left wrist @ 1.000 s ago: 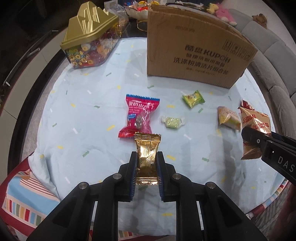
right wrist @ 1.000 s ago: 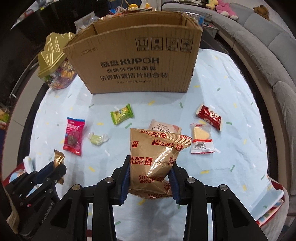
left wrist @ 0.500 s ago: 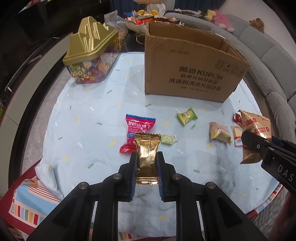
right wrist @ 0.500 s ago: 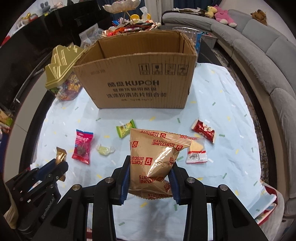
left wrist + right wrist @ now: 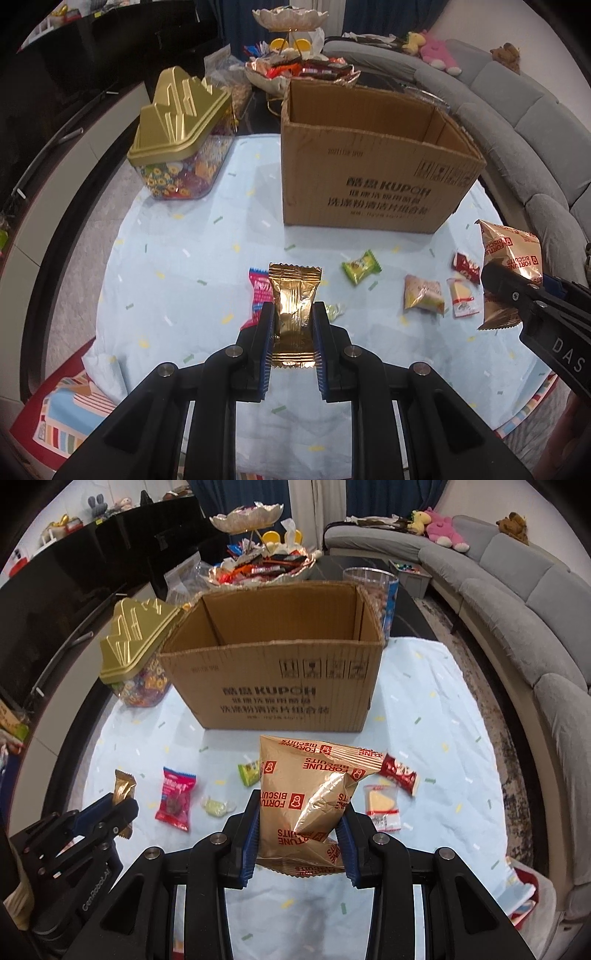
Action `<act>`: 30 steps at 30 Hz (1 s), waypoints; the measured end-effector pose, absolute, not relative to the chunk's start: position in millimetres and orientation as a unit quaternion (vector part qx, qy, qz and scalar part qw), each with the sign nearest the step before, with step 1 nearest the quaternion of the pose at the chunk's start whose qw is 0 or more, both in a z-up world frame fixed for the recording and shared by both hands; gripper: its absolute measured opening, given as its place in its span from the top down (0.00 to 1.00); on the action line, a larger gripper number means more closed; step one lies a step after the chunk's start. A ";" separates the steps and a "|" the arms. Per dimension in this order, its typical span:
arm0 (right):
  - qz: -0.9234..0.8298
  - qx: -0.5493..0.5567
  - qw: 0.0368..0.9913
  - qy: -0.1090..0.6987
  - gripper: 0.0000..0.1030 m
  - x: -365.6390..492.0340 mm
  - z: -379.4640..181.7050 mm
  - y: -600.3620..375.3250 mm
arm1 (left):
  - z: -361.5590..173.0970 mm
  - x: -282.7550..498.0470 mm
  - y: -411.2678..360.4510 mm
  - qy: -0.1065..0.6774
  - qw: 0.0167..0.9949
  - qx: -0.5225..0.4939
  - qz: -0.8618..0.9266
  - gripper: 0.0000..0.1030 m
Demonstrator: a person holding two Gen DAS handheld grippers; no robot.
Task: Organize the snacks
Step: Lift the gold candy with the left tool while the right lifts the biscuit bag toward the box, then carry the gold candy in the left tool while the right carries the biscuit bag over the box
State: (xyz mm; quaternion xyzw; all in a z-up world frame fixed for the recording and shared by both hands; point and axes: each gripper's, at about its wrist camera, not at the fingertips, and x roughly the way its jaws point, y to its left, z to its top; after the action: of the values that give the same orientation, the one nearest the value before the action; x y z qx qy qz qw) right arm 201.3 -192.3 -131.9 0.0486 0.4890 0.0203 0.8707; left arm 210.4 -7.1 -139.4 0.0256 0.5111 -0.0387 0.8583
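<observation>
1. At the bottom centre of the left wrist view, the left gripper [image 5: 293, 325] is closed on a gold foil packet [image 5: 294, 299], which stands upright between its jaws, lifted off the cloth.
2. At the bottom centre of the right wrist view, the right gripper [image 5: 300, 821] is clamped on a Fortune Biscuits bag [image 5: 306, 794], its print upside down and its top edge reaching toward the middle of the frame.
3. Just past the grippers, loose snacks lie on the pale blue tablecloth [image 5: 436, 716]: a red candy pack [image 5: 175, 797] at lower left, a pale green wrapped sweet [image 5: 216, 806] beside it, and a green candy [image 5: 249, 773] partly hidden behind the bag.
4. Right of the bag lie a clear packet with a yellow wedge [image 5: 382, 805] and a red wrapper [image 5: 400, 771], near each other.
5. A beige snack pouch [image 5: 423, 299] shows only in the left wrist view, right of centre.
6. Farther back, mid-frame, the open cardboard box [image 5: 273, 686] stands upright on the cloth; its floor is out of sight.
7. At upper left, a clear candy jar with gold lid [image 5: 181, 136] sits beside the box.
8. Behind the box, a tiered dish of sweets [image 5: 258, 565] stands; a grey sofa [image 5: 517, 576] curves along the right edge.
</observation>
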 end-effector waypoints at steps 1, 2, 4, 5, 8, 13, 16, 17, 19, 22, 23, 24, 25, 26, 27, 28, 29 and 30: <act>0.020 0.049 0.872 0.487 0.63 202.0 -129.7 -192.8 | -137.9 211.8 -7.9 0.510 0.859 0.025 -0.040 0.80; 0.020 0.048 0.873 0.485 0.63 202.6 -127.8 -192.5 | -136.3 213.0 -8.8 0.508 0.860 0.025 -0.040 0.80; 0.019 0.047 0.876 0.480 0.63 204.0 -123.2 -192.4 | -132.5 217.0 -10.8 0.505 0.861 0.026 -0.043 0.80; 0.020 0.047 0.877 0.479 0.63 204.4 -122.0 -192.4 | -131.1 218.9 -11.4 0.504 0.862 0.026 -0.043 0.80; 0.022 0.046 0.880 0.473 0.63 206.9 -115.3 -191.9 | -125.5 224.5 -13.1 0.499 0.865 0.025 -0.045 0.80; 0.023 0.048 0.885 0.463 0.63 210.9 -104.9 -192.4 | -114.6 233.1 -16.0 0.489 0.871 0.024 -0.049 0.80; 0.023 0.044 0.889 0.456 0.63 214.4 -97.7 -192.4 | -108.1 238.8 -18.5 0.482 0.874 0.025 -0.053 0.80; 0.023 0.042 0.890 0.453 0.63 215.8 -95.5 -192.0 | -106.0 240.8 -19.6 0.480 0.875 0.026 -0.055 0.80; 0.022 0.039 0.893 0.448 0.63 218.3 -91.2 -192.7 | -103.4 245.6 -21.1 0.477 0.877 0.026 -0.057 0.80; 0.021 0.038 0.896 0.442 0.63 224.3 -84.4 -194.2 | -97.9 253.0 -23.3 0.472 0.879 0.026 -0.060 0.80; 0.021 0.038 0.897 0.441 0.63 225.9 -83.1 -194.2 | -95.6 256.1 -24.5 0.470 0.880 0.027 -0.062 0.80; 0.020 0.037 0.898 0.439 0.63 228.6 -80.9 -195.0 | -93.6 258.3 -25.5 0.468 0.881 0.028 -0.063 0.80; 0.020 0.036 0.898 0.438 0.63 231.2 -79.5 -195.4 | -91.7 260.3 -26.6 0.465 0.882 0.029 -0.064 0.80; 0.019 0.035 0.899 0.437 0.63 233.0 -78.5 -195.4 | -89.2 262.8 -27.9 0.462 0.884 0.031 -0.063 0.80; 0.019 0.034 0.899 0.436 0.63 235.9 -76.9 -196.0 | -87.2 265.2 -29.1 0.458 0.886 0.033 -0.063 0.80; 0.019 0.034 0.900 0.435 0.63 238.1 -75.9 -196.3 | -85.5 267.4 -30.0 0.456 0.887 0.035 -0.063 0.80; 0.019 0.033 0.900 0.434 0.63 240.4 -74.8 -196.6 | -84.0 269.6 -30.7 0.454 0.888 0.035 -0.064 0.80; 0.018 0.032 0.901 0.433 0.63 242.9 -73.3 -197.0 | -82.5 271.9 -31.4 0.453 0.889 0.036 -0.065 0.80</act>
State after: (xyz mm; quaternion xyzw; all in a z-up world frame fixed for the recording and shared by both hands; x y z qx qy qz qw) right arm 242.9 -197.0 -73.3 0.0325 0.4329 0.0182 0.9007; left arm 271.9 -31.4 -82.5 0.0355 0.4527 -0.0647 0.8886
